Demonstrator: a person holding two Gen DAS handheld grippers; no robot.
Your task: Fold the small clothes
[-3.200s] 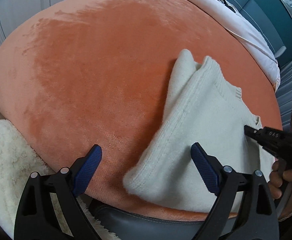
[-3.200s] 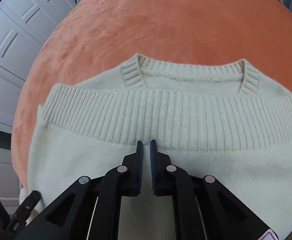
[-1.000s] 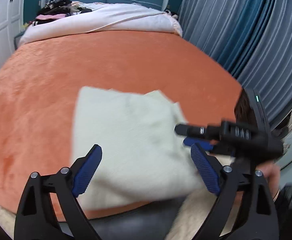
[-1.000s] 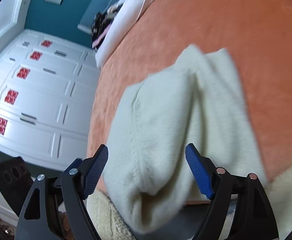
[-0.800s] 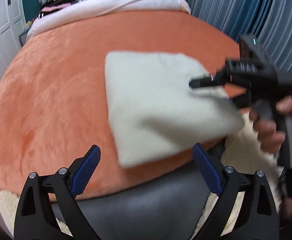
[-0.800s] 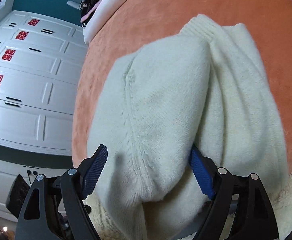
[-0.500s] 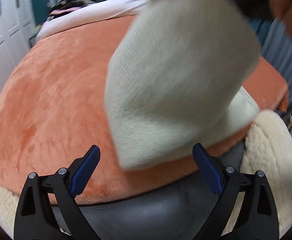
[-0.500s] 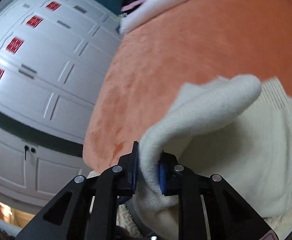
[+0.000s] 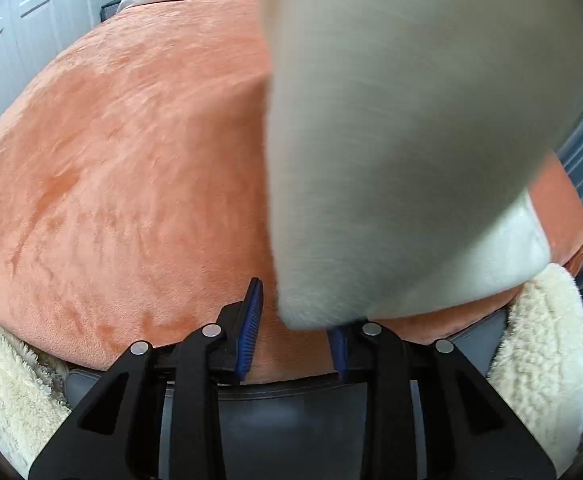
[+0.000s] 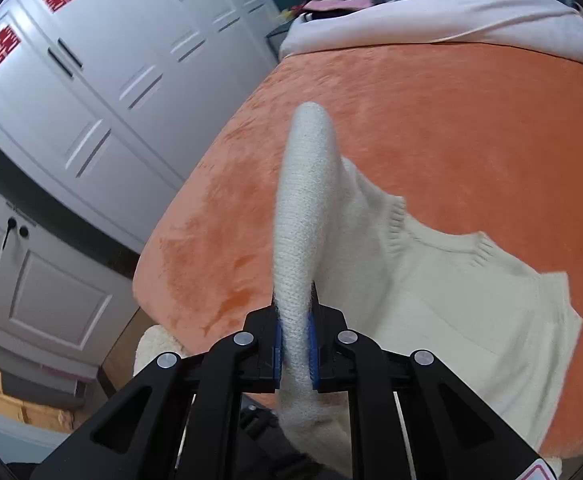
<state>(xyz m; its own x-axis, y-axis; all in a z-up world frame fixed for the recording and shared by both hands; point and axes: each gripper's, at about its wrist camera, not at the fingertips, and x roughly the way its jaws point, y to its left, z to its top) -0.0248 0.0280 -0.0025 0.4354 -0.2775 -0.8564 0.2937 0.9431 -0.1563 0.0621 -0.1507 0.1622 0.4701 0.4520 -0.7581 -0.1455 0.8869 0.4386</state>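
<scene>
R gripper (image 10: 294,344) pinches a cream sweater (image 10: 431,280) fold above orange blanket (image 10: 471,120), jaws closing; L gripper (image 9: 295,332) jaws closing w/ sweater's lower corner between, contact unclear.

One cream sweater (image 10: 443,304) is all the folding there is here, and it lies on one orange blanket (image 9: 131,168) with one white sheet (image 10: 431,20) past its far end. Two grippers are in on it: the right gripper (image 10: 294,338), jaws closing, pinches a fold of the knit, and the left gripper (image 9: 295,334) is closing too, with the sweater's lower corner hanging by its right-side finger (contact too blurred to call). On the white wardrobe (image 10: 91,80) I count three red stickers (image 10: 0,49), and two fleecy cream patches (image 9: 543,352) flank the blanket's near edge.
</scene>
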